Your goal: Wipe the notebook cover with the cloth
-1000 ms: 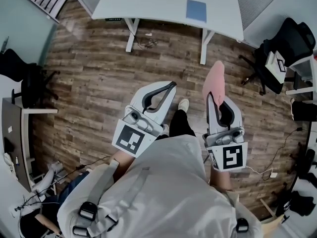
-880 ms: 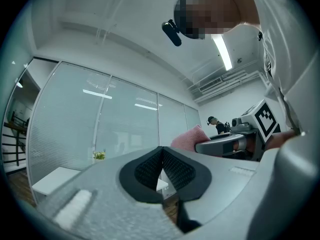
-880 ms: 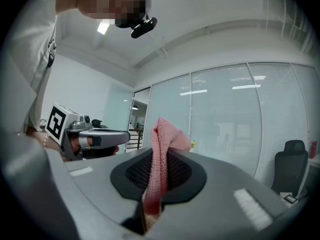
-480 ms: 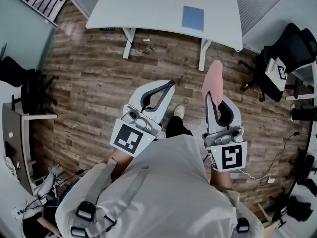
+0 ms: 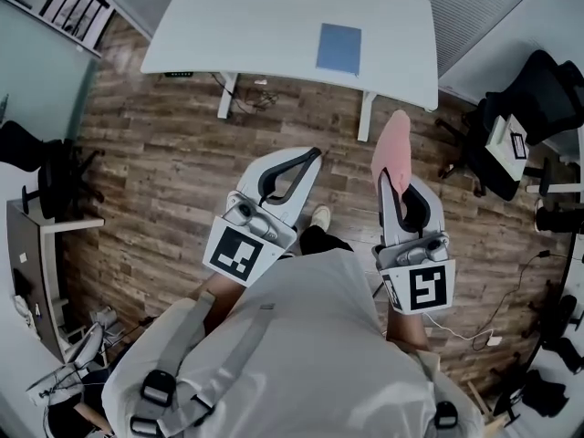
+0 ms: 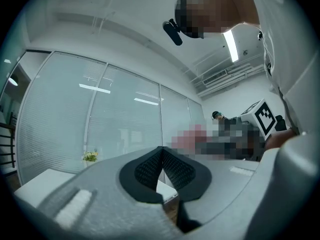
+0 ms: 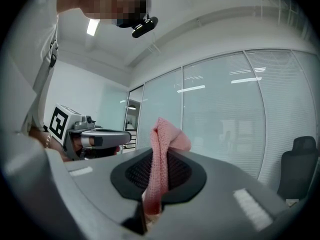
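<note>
The flat blue notebook (image 5: 338,48) lies on the white bench (image 5: 246,26), well ahead and slightly left of my right claw (image 5: 391,179), which is clamped on the pink knitted cloth (image 5: 395,144). My left claw (image 5: 316,156) is pressed together, empty.

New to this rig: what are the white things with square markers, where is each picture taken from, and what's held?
No robot: a person holds a two-jaw gripper in each hand. One picture comes from a head camera looking down; the other two ride on the grippers. The left gripper is shut and empty. The right gripper is shut on a pink cloth. Ahead stands a white table with a blue notebook on it.
</note>
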Demonstrator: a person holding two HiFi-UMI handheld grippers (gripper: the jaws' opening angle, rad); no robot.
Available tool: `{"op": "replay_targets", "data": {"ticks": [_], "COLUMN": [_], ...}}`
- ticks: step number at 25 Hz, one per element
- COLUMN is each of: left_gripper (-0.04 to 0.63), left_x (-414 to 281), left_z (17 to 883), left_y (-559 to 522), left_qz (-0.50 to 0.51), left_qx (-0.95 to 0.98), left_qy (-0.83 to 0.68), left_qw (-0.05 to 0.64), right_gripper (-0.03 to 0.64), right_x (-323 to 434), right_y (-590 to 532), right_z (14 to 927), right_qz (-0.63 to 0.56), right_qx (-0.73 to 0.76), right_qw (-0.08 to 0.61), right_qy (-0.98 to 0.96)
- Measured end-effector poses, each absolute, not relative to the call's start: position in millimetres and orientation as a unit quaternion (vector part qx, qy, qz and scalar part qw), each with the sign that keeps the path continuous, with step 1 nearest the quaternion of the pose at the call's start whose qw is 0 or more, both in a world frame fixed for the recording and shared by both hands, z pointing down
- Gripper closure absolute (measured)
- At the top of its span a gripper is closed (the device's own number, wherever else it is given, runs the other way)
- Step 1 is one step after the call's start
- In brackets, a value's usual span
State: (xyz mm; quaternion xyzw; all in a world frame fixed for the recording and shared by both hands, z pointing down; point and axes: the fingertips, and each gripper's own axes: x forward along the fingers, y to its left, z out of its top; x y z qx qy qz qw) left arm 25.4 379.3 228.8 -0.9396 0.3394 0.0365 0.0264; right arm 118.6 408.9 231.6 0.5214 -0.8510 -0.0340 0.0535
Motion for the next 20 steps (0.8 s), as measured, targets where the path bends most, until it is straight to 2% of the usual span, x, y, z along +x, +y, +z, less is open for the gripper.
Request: {"op": "replay_targets", "data": {"ticks": [10, 20], "left_gripper": [0.594, 0.594], "left_x": [78.6, 78.3], "left_z": [233.2, 247.8], "left_y": [325.3, 280.9], "left_qz": [0.041, 0.031], "left_qx": [-0.94, -0.936], "left_qy": [0.337, 0.35], "left_qw": [0.026, 0.021], "right_gripper": [0.584, 0.584], "right_x": [170.5, 174.4], "right_y": [353.1, 311.0], "right_z": [239.9, 252.6], "right_qz": [-0.028, -0.021], "right_qx": [0.523, 0.516], "right_qw": [0.054, 0.055], "right_qy": [-0.85, -0.854]}}
